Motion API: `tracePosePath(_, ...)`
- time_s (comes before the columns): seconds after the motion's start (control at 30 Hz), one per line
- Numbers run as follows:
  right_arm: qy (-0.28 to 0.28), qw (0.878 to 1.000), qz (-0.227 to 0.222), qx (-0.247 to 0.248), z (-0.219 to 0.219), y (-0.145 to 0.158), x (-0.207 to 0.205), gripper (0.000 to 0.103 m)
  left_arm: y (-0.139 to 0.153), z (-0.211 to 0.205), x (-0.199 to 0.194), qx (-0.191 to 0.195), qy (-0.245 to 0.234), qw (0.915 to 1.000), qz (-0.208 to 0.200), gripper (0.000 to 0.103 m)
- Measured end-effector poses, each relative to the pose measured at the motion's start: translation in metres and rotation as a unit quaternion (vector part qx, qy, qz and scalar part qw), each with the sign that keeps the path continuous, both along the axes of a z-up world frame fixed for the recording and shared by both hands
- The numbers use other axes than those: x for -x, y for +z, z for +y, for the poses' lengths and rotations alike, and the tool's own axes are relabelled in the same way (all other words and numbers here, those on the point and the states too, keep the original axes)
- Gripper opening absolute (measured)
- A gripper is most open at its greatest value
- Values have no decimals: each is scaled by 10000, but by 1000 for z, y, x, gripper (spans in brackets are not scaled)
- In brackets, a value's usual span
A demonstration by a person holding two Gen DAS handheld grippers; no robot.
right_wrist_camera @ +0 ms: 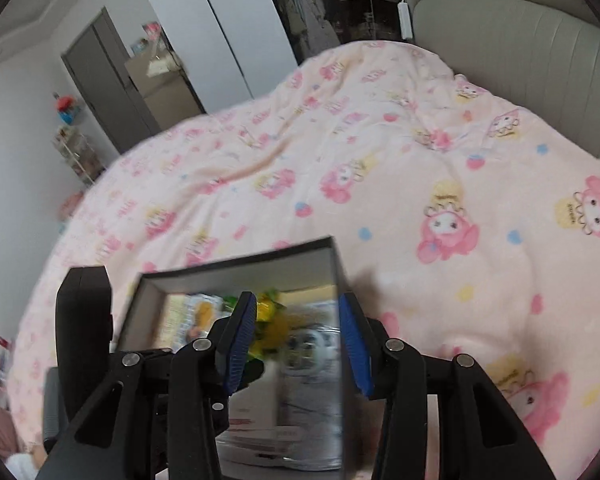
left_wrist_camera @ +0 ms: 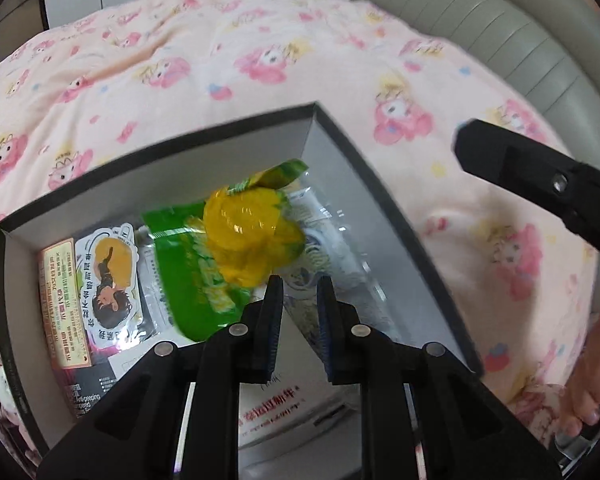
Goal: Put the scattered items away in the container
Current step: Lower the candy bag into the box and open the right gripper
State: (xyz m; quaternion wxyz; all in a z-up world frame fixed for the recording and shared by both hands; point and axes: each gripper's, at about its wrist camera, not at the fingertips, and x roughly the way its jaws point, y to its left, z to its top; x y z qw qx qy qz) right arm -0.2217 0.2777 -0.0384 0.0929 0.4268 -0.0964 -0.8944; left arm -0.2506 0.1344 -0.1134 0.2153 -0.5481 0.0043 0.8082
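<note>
We find a box (left_wrist_camera: 342, 148), black outside and grey inside, lying open on a pink blanket (left_wrist_camera: 228, 60) printed with cartoon figures. The box sits on the bed near the grey padded headboard (left_wrist_camera: 500, 28).

Inside the box we note several items. A green packet (left_wrist_camera: 180, 264) lies near the middle, with a yellow wrapped piece (left_wrist_camera: 244, 236) on top of it. To its left lies a sticker pack (left_wrist_camera: 108, 276) showing a dark-haired figure, overlapping a printed card (left_wrist_camera: 56, 300). To the right of the green packet lies a clear wrapper (left_wrist_camera: 340, 248) with a pale printed design. A white box (left_wrist_camera: 284, 396) with red lettering lies at the near end, partly under the tool.

The left gripper (left_wrist_camera: 299, 284) hangs over the box, pointing steeply down. Its jaws stand slightly parted with nothing between them; the yellow piece lies just beyond the tips, apart from the pads. We judge it released.

The right gripper (right_wrist_camera: 296, 304) is over the near right side of the box (right_wrist_camera: 236, 268), its blue pads (right_wrist_camera: 242, 332) well apart. The box wall's edge runs between the jaws in that view, but we see no pad pressing on it, and nothing is held. The picture there is blurred. In the left wrist view the right tool (left_wrist_camera: 540, 184) shows as a black body above the blanket, right of the box.

A hand (left_wrist_camera: 592, 384) shows at the lower right edge of the left view.
</note>
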Motion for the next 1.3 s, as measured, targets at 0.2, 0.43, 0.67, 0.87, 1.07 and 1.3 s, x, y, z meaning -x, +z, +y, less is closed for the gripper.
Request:
tracePosePath(0.2, 192, 9986, -248, 421, 3, -13, 9, 40, 10, -33, -7, -173, 470, 9985, 230, 18)
tracePosePath(0.43, 236, 9989, -251, 322, -1, -13, 9, 40, -22, -16, 29, 586, 588, 9965, -9, 17)
tracePosePath(0.67, 93, 9994, -300, 143, 8, -19, 14, 40, -21, 19, 44, 458, 399, 9980, 173, 20)
tracePosePath(0.87, -72, 9989, -424, -171, 11, -27, 23, 40, -13, -18, 45, 106, 1140, 9931, 240, 20)
tracePosePath(1.07, -4, 9969, -589, -523, 4, -44, 44, 40, -35, -8, 67, -71, 955, 9953, -141, 18)
tracePosePath(1.3, -33, 9949, -973, -254, 10, -65, 57, 40, -30, -13, 69, -299, 1001, 9944, -130, 19)
